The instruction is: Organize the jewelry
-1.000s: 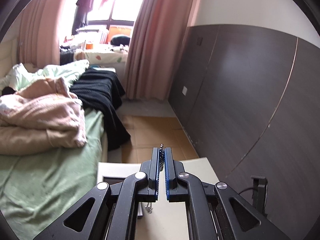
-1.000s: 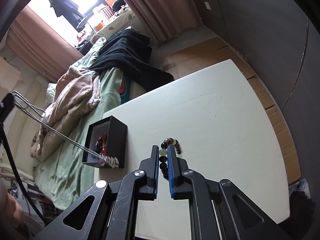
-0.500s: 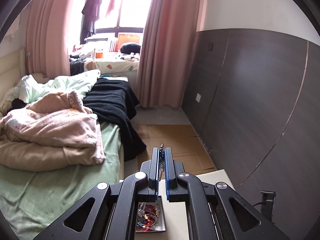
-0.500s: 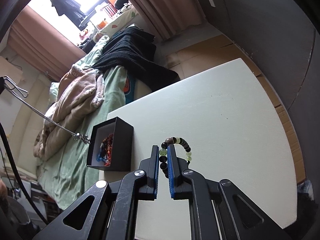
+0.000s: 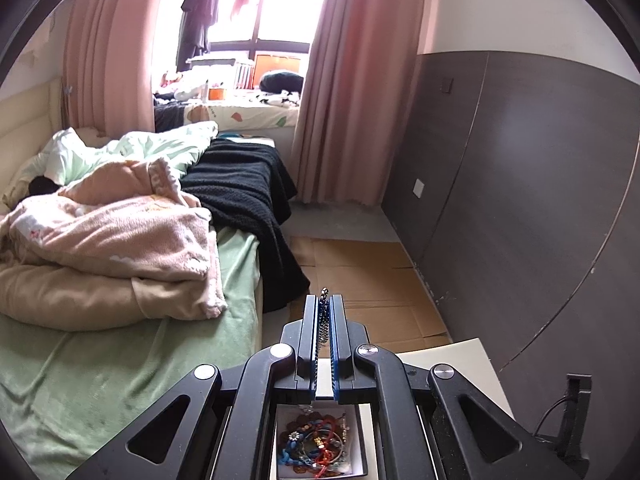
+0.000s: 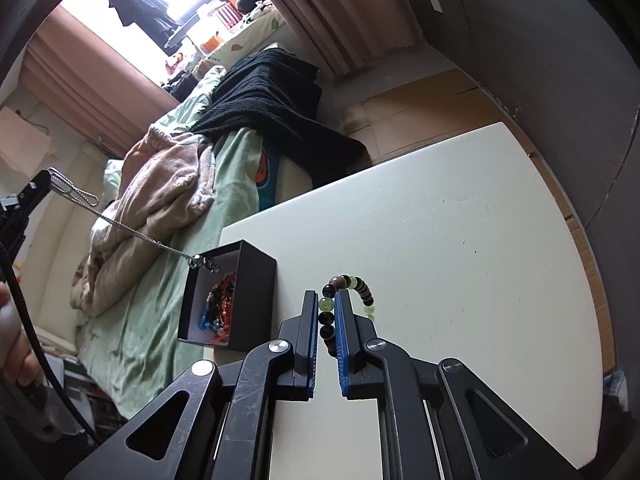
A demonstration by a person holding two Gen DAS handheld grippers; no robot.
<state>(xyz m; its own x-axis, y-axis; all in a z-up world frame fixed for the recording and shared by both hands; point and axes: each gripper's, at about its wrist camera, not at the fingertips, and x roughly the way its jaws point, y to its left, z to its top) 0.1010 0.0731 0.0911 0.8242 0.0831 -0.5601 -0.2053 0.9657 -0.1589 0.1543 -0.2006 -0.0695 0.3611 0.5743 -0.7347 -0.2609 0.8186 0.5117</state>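
Your white table (image 6: 460,240) carries the black box (image 6: 256,280) at its left edge, already half full of jewelry. Your left gripper (image 5: 325,312), clamped on the silver chain (image 6: 132,232), dangles its pendant over the box's far rim; swing and it drops outside. Your right gripper (image 6: 326,312) pinches the bead bracelet (image 6: 356,286), just right of the box.

chain (image 6: 132,232): bright metal links, glinting
bracelet (image 6: 352,284): glossy round beads, dark, brown and pale green
box (image 6: 256,300): matt black card outside, white inside
table (image 6: 460,240): smooth matt off-white top
gripper pads (image 6: 342,344): ribbed blue rubber
blanket (image 5: 120,232): fuzzy pink fleece
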